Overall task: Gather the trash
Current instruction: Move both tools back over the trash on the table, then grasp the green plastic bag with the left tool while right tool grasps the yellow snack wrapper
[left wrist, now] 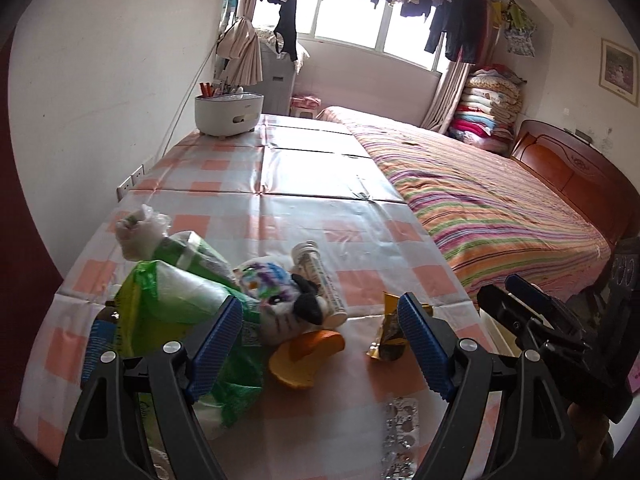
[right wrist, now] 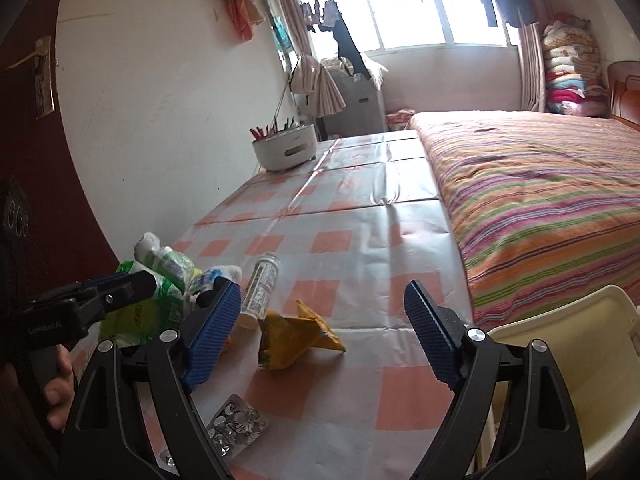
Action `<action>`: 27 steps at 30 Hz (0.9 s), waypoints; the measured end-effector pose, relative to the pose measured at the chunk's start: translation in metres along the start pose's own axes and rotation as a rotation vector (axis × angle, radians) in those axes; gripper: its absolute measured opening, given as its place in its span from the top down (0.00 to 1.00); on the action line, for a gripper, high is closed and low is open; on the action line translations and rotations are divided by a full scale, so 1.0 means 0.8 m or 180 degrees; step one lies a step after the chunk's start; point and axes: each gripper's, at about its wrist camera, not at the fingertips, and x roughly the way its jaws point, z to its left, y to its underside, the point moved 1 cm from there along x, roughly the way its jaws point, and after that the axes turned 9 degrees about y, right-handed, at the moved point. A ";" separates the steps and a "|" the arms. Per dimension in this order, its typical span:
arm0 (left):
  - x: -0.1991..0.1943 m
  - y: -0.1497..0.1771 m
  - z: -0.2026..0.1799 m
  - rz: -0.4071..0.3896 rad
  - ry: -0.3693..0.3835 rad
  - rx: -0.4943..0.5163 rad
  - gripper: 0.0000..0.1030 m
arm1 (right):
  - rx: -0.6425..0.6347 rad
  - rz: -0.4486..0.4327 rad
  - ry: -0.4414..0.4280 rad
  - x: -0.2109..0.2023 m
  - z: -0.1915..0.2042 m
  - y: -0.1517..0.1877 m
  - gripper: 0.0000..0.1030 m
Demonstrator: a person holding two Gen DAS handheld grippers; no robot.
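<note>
Left gripper (left wrist: 320,344): jaws apart, nothing between the pads. Right gripper (right wrist: 322,334): jaws apart, empty. Trash lies on the checked table (left wrist: 304,184), lower centre of both views: yellow wrapper (right wrist: 296,334), orange peel (left wrist: 306,356), tube (right wrist: 262,284), foil blister pack (right wrist: 236,426), green bags (left wrist: 172,300) at lower left. A cream bin (right wrist: 560,360) sits lower right in the right view.

A crumpled yellow wrapper (right wrist: 296,336) lies on the desk (right wrist: 360,216) beside a toppled tube (right wrist: 262,284), orange peel (left wrist: 306,354), a foil blister pack (right wrist: 236,426) and green bags (left wrist: 176,300).
</note>
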 end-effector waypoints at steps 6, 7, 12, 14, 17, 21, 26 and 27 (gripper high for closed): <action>-0.014 -0.004 0.030 -0.0007 -0.0179 -0.0027 0.24 | -0.0112 0.0199 -0.0087 0.022 0.027 0.007 0.19; -0.017 -0.004 0.036 -0.0014 -0.0216 -0.0041 0.24 | -0.0130 0.0229 -0.0073 0.026 0.030 0.008 0.19; -0.027 -0.009 0.066 0.0026 -0.0354 -0.0083 0.24 | -0.0171 0.0415 0.0000 0.045 0.036 0.014 0.18; -0.030 -0.010 0.077 0.0072 -0.0389 -0.0070 0.24 | -0.0168 0.0486 0.0033 0.053 0.037 0.016 0.18; -0.032 -0.007 0.091 0.0191 -0.0417 -0.0002 0.24 | -0.0112 0.0605 -0.0012 0.065 0.037 0.018 0.18; -0.024 0.000 0.103 0.0387 -0.0419 0.0070 0.25 | -0.0072 0.0712 -0.0007 0.078 0.039 0.020 0.18; -0.007 0.011 0.112 0.0519 -0.0216 -0.0052 0.25 | -0.0051 0.0798 -0.0006 0.088 0.038 0.021 0.19; -0.004 0.013 0.112 0.0531 -0.0198 -0.0064 0.25 | -0.0053 0.0813 -0.0005 0.090 0.038 0.022 0.22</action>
